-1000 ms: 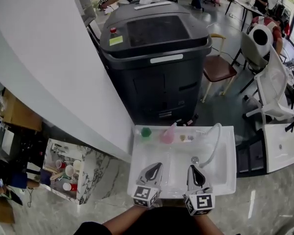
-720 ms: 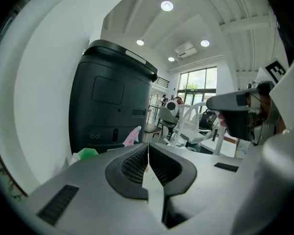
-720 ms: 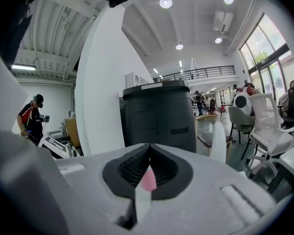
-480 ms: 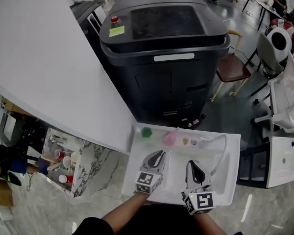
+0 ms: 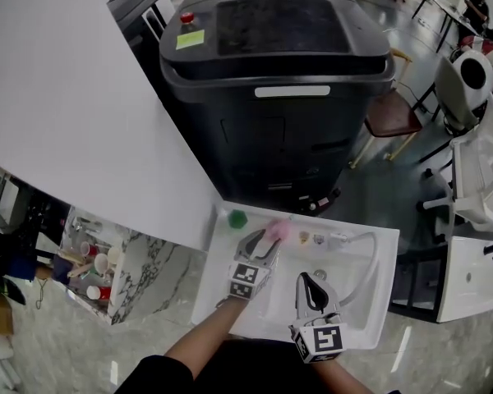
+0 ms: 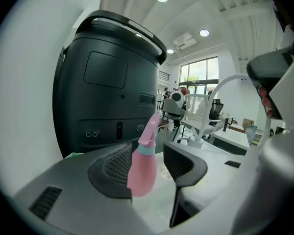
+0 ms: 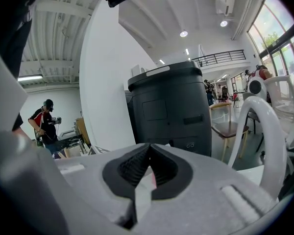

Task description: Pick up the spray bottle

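Left tongs (image 5: 261,245): your jaws are opening around the pink spray bottle (image 6: 143,168), no grip yet. Right tongs (image 5: 313,286) pinched together, empty. Squeeze and lift remain.

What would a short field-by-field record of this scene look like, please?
setting: white sink with a curved faucet, in front of a large black machine
target: pink spray bottle, upright at the sink's back edge
left gripper: jaws opening, bottle between them, not yet clamped
right gripper: jaws together, empty, over the basin
also there: small green object left of the bottle
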A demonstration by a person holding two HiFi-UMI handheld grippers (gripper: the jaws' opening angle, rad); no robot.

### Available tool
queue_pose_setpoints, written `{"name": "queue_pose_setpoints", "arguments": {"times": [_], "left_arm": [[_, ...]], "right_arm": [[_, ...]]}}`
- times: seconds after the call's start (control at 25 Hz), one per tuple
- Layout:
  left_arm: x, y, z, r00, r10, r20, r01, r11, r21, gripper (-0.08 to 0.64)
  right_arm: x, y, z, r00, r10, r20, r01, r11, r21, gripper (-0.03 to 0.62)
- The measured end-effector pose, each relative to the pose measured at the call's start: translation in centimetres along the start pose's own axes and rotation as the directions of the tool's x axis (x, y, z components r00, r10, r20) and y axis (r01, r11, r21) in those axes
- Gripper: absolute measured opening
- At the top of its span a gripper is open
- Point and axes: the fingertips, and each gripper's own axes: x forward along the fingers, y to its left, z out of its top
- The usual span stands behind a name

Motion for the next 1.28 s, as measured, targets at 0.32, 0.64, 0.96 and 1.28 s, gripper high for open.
{"name": "queue_pose_setpoints", "arguments": {"times": [0.32, 0.64, 0.96, 1.28], "left_arm": [[2.5, 0.9, -1.7, 0.999, 0.003, -0.054, -0.003, 1.000, -0.012, 0.232], [3.7, 0.8, -0.3, 0.999, 0.004, -0.035, -0.004, 1.000, -0.020, 0.230], [4.3, 0.2, -0.2, 1.000, 0.007, -0.022, -0.007, 1.000, 0.027, 0.173], [2.8, 0.2, 0.3, 0.998, 0.041, -0.038, -0.040, 0.999, 0.020, 0.149]], "right_arm": [[0.7, -0.7, -0.5, 1.000, 0.012, -0.027, -0.013, 1.000, -0.007, -0.002], [0.6, -1.4, -1.0, 0.999, 0.006, -0.033, -0.006, 1.000, 0.019, -0.002], [-0.5, -2.0, -0.9, 1.000, -0.013, -0.027, 0.013, 1.000, 0.024, -0.002], [-1.4, -2.0, -1.1, 1.000, -0.019, -0.020, 0.020, 0.999, 0.037, -0.002]]}}
